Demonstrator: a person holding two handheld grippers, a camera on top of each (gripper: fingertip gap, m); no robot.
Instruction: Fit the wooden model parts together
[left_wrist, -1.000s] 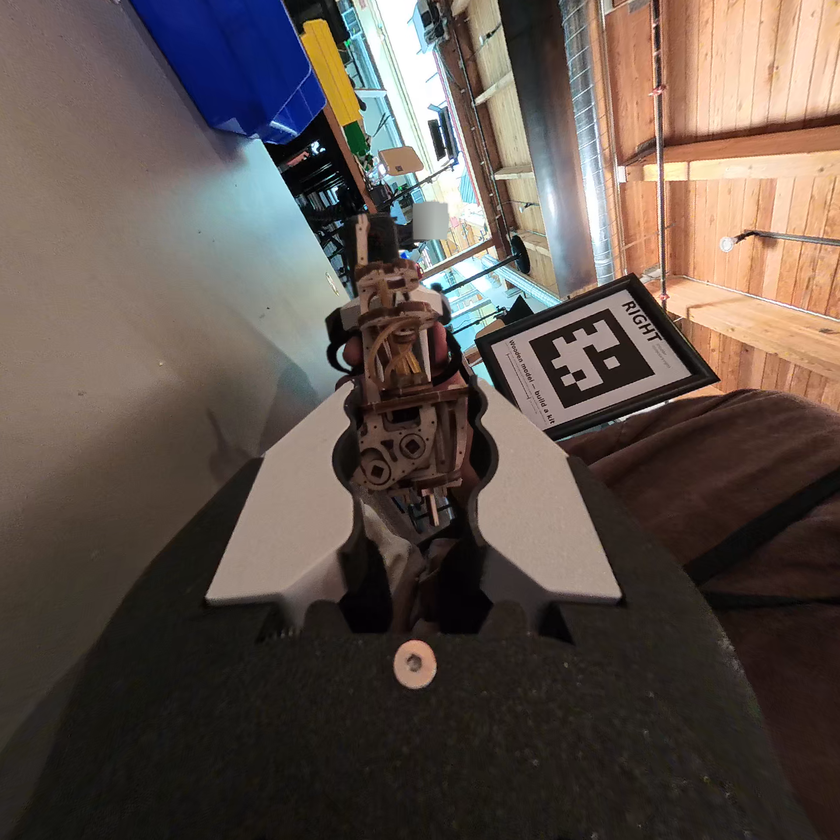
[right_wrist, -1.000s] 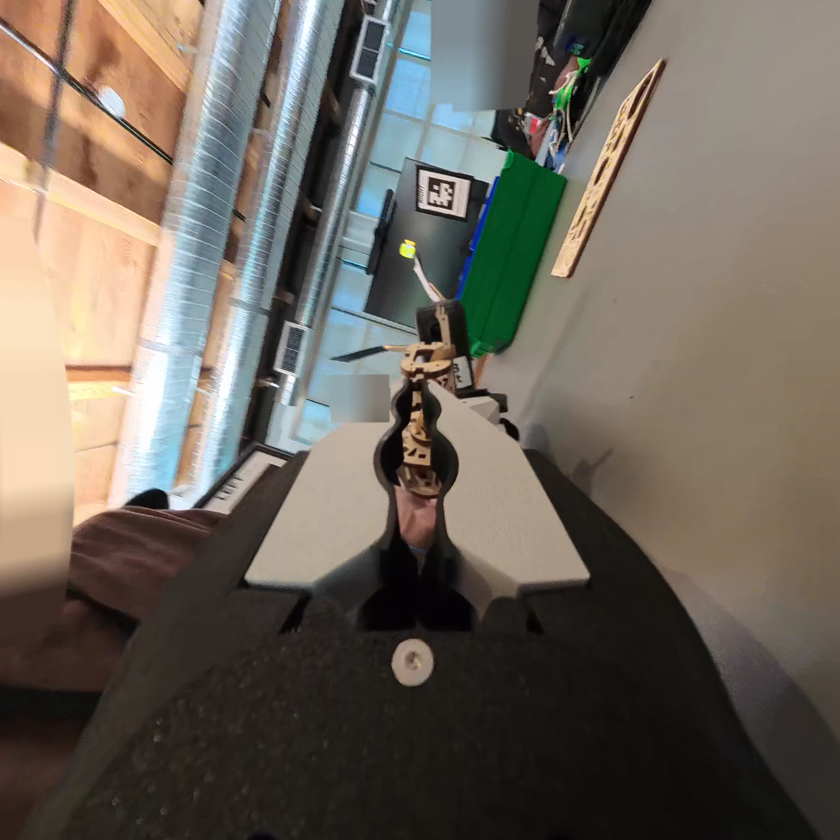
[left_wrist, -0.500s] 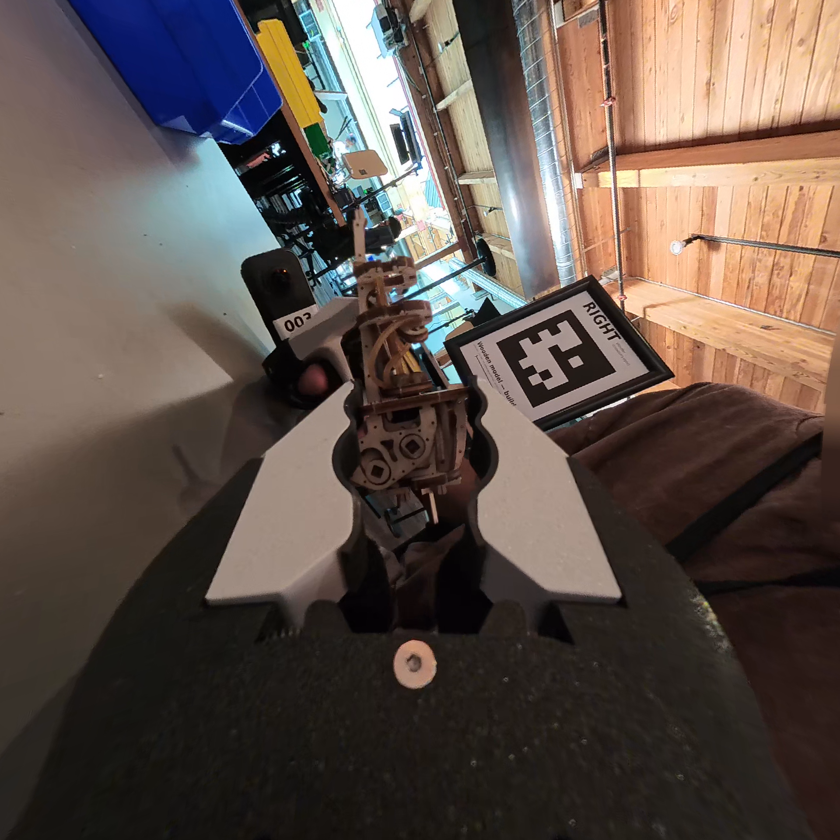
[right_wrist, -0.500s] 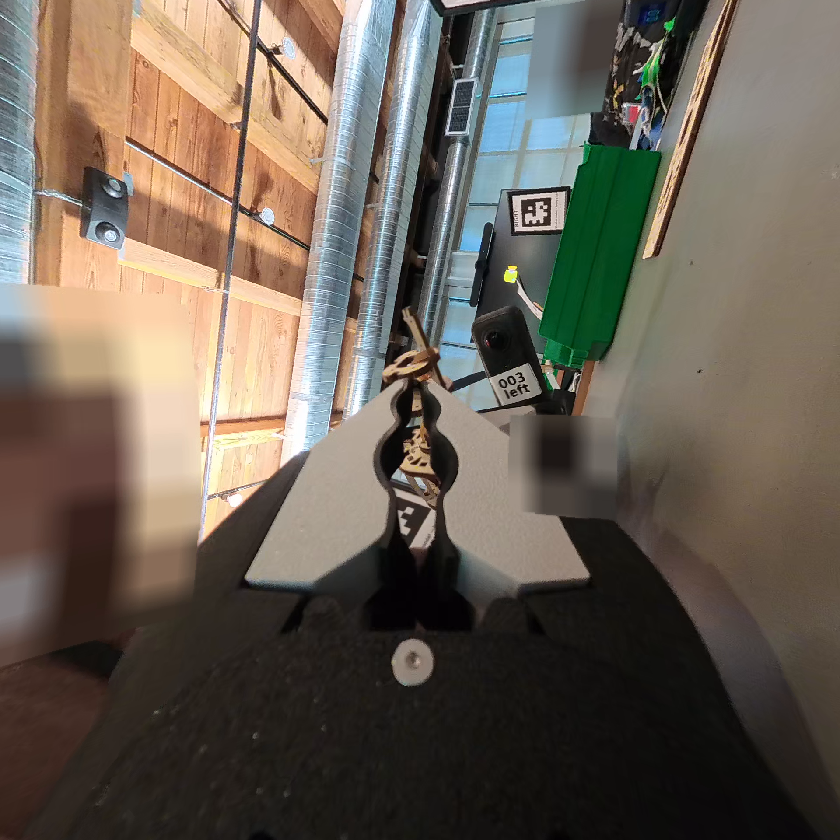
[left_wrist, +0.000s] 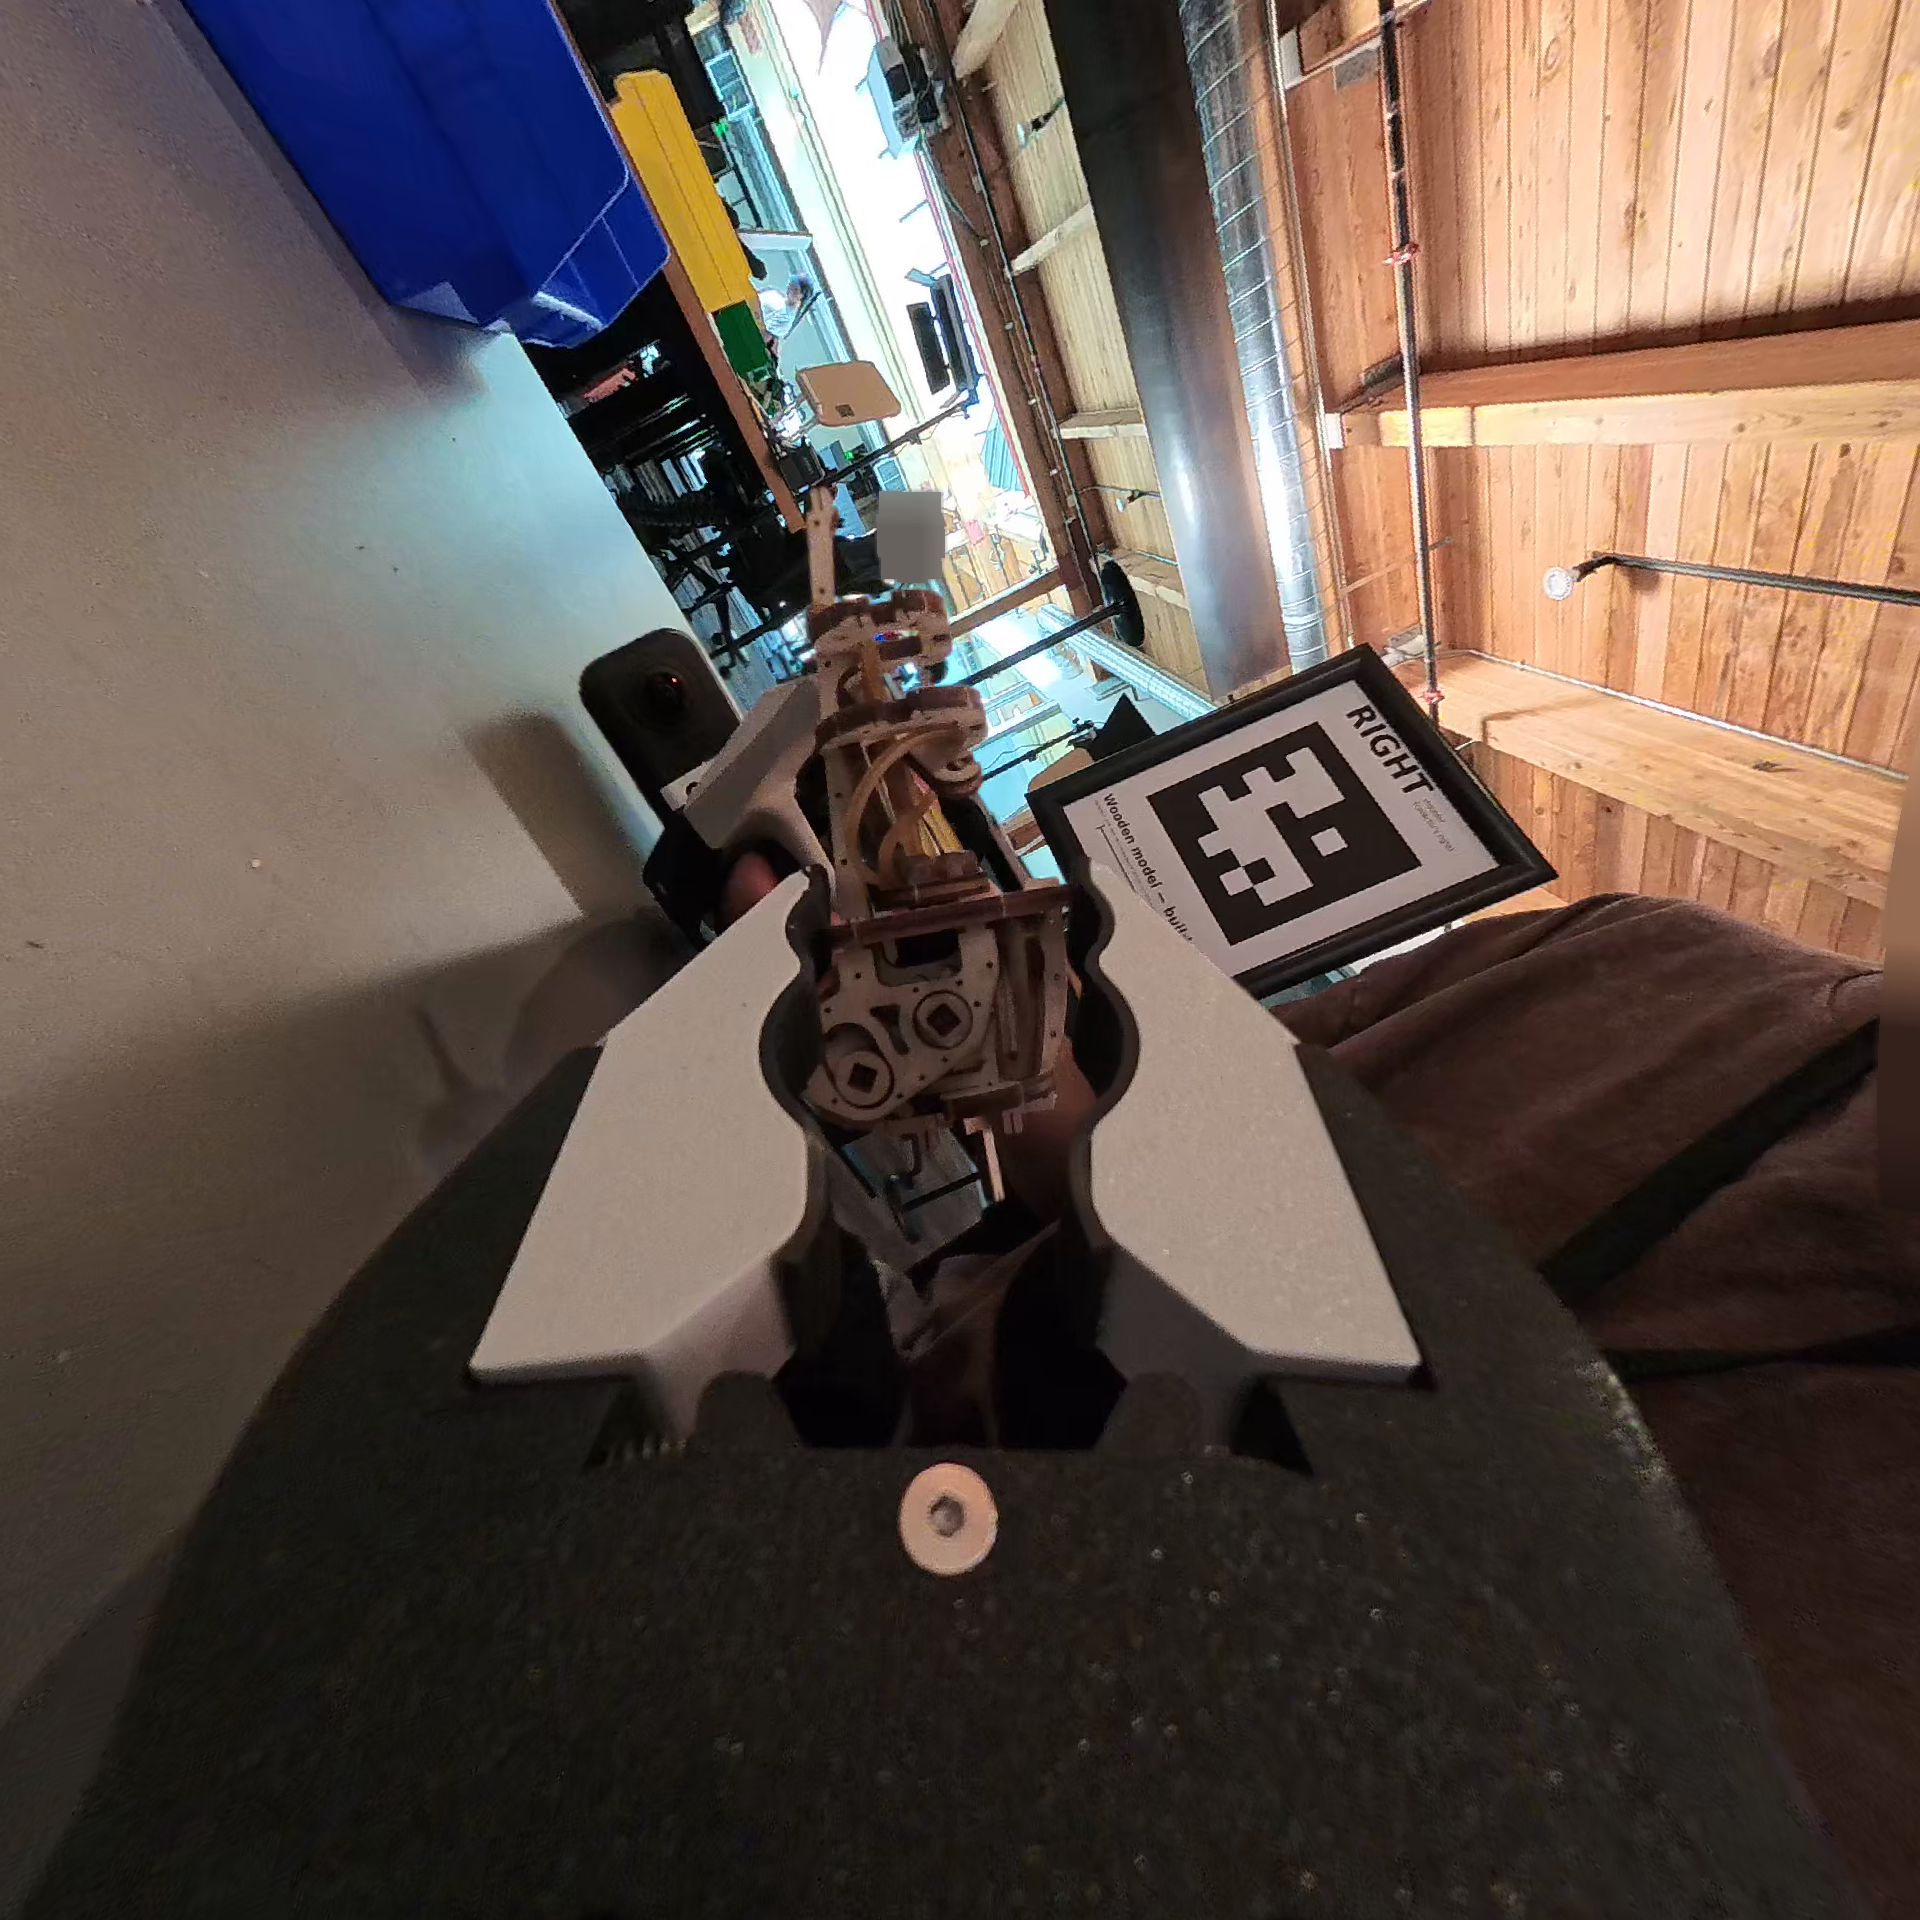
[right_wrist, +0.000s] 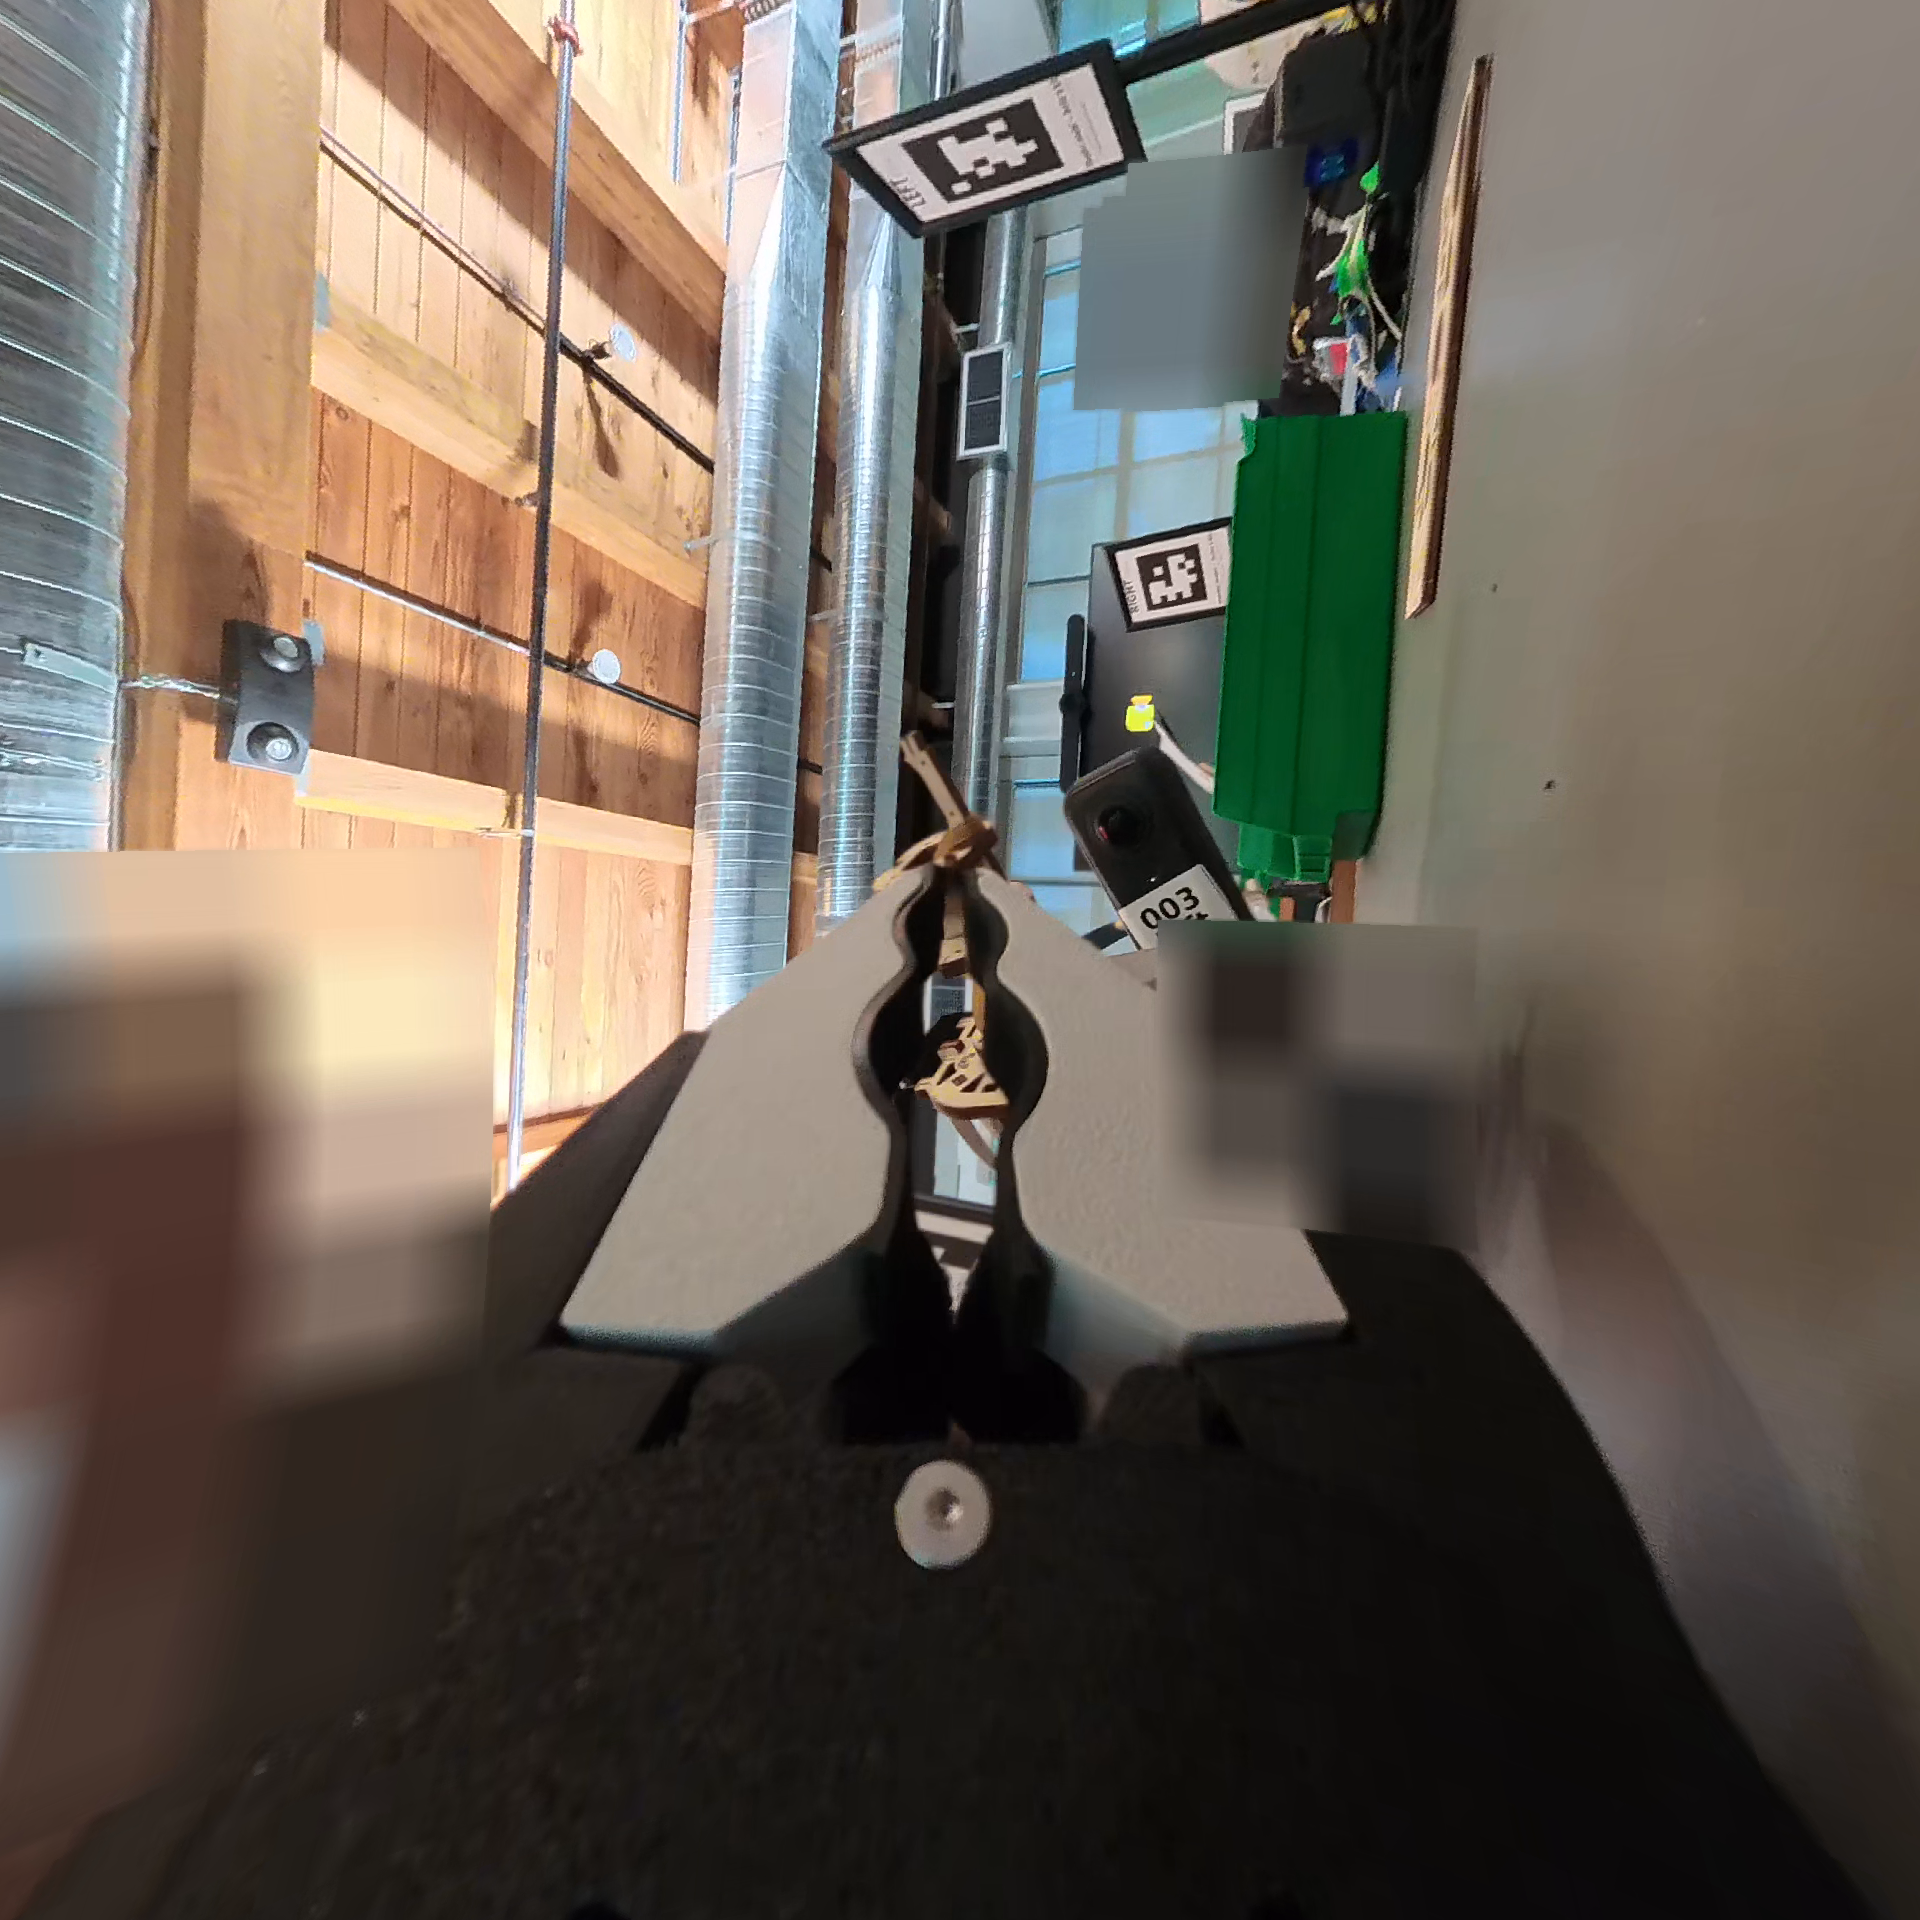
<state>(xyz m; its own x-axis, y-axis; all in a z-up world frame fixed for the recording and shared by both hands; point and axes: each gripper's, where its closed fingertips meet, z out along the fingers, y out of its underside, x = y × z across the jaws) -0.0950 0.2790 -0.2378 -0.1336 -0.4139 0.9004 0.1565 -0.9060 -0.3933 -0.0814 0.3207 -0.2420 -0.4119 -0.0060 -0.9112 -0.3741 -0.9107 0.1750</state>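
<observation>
My left gripper (left_wrist: 945, 883) is shut on a wooden model assembly (left_wrist: 935, 997), a stack of laser-cut plates with gears and pale bands, held in the air and sticking out past the fingertips. My right gripper (right_wrist: 956, 883) is shut on a thin, flat wooden part (right_wrist: 961, 1060) held edge-on, its narrow end poking out beyond the tips. In the left wrist view the right gripper (left_wrist: 753, 790) shows just behind and left of the model. In the right wrist view the left gripper's camera (right_wrist: 1132, 831) shows to the right.
The grey table (left_wrist: 208, 727) carries a blue bin (left_wrist: 436, 156), a yellow bin (left_wrist: 686, 187) and a framed marker sign (left_wrist: 1288, 821). A brown sleeve (left_wrist: 1558, 1091) lies at right. In the right view a green bin (right_wrist: 1309, 623) and a wooden parts sheet (right_wrist: 1449, 332) stand on the table.
The right gripper has swung off the model, which was straight ahead of it and now lies to its right. Both grippers have kept their hold.
</observation>
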